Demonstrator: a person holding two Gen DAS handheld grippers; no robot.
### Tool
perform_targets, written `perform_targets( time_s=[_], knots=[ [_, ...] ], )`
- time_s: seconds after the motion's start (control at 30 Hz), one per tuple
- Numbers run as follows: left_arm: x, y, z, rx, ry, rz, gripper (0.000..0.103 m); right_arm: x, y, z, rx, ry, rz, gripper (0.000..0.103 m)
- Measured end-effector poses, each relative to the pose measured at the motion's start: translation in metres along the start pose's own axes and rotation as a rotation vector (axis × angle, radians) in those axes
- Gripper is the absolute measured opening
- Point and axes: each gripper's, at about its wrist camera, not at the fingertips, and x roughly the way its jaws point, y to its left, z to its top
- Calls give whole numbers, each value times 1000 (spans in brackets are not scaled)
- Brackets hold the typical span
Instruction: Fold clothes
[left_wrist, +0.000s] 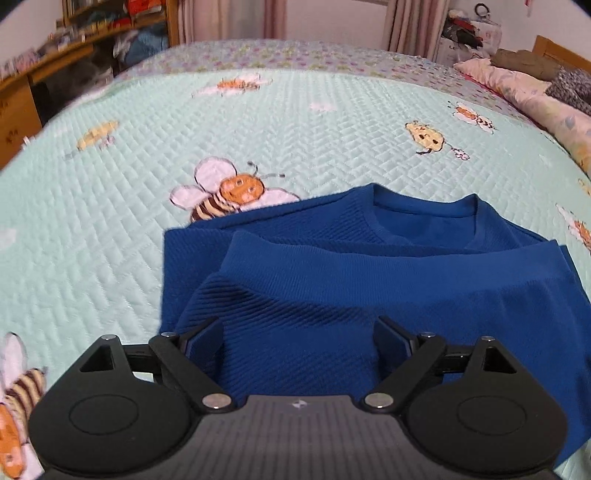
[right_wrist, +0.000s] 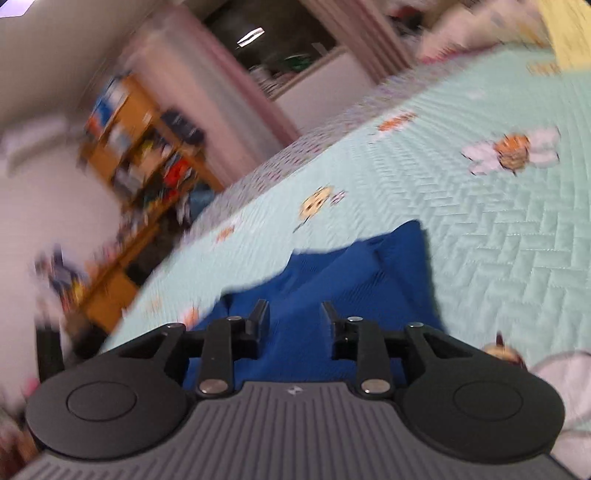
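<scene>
Two handheld grippers hover over a blue sweater (left_wrist: 332, 280) that lies folded on a bed covered by a pale green quilt (left_wrist: 147, 221) printed with cartoon bees.

From the left wrist camera, the left gripper (left_wrist: 299, 336) points steeply down at the sweater. Its black jaws are spread wide with nothing clamped between them. The ribbed blue fabric fills the gap between the fingertips, directly below and in front, but the pads do not press on it. The sweater's hem band is folded up toward the round neckline (left_wrist: 424, 218), which sits at the far end of the garment. One bee print (left_wrist: 225, 192) shows just beyond the sweater's far left edge.

From the right wrist camera, which is tilted and blurred, the right gripper (right_wrist: 294, 321) has its jaws partly apart, and nothing is caught between them. The sweater (right_wrist: 351, 269) lies directly ahead of and beneath the fingertips, with a raised fold peaking just past them. Whether the fingers touch the cloth cannot be told.

Wooden shelves (right_wrist: 147, 147) crowded with items stand beyond the bed.
</scene>
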Motion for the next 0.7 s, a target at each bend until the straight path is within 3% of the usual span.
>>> perform_targets(
  time_s=[0.1,0.4,0.6,0.7],
  knots=[
    [-16,-3,-5,31,-18,29,93,-5,18,-18,-81,40,-16,47],
    [-39,-1,-35,44,11,-9,94,-11,67,-37,-281,81,1,47],
    [-33,-9,-50,61,60,-21,94,-5,62,-40,-267,118,-53,49],
    [-27,-12,-56,65,82,-25,95,5,46,-49,-221,190,-117,51]
  ],
)
